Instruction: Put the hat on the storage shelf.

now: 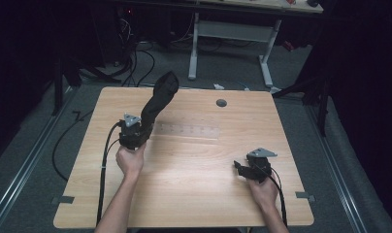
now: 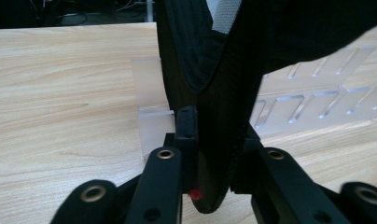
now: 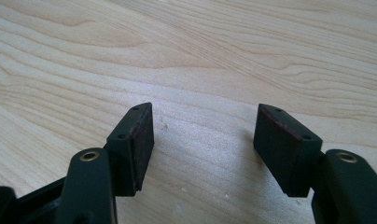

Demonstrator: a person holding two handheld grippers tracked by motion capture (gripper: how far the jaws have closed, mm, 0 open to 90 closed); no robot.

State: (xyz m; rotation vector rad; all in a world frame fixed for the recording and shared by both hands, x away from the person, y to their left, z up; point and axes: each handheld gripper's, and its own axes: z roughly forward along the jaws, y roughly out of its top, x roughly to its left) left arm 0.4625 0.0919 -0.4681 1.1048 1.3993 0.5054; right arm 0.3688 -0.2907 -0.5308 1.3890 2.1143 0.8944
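Observation:
A long black shoe [image 1: 158, 99] with a mesh lining [image 2: 214, 93] stands on end, rising up and to the right from my left gripper [image 1: 143, 128]. In the left gripper view the jaws of that gripper [image 2: 214, 140] sit against both sides of the shoe's lower end, shut on it, just above the wooden table [image 1: 194, 189]. A clear plastic slotted rack [image 1: 187, 130] lies flat on the table right behind the shoe [image 2: 317, 105]. My right gripper [image 1: 238, 166] rests low at the table's right, and its jaws [image 3: 205, 140] are open with bare wood between them.
A round grey grommet [image 1: 221, 103] sits in the tabletop near the far edge. Beyond the table stands a desk on white legs [image 1: 230, 34], with cables [image 1: 136, 63] on the grey floor. Each gripper's cable trails toward the near edge.

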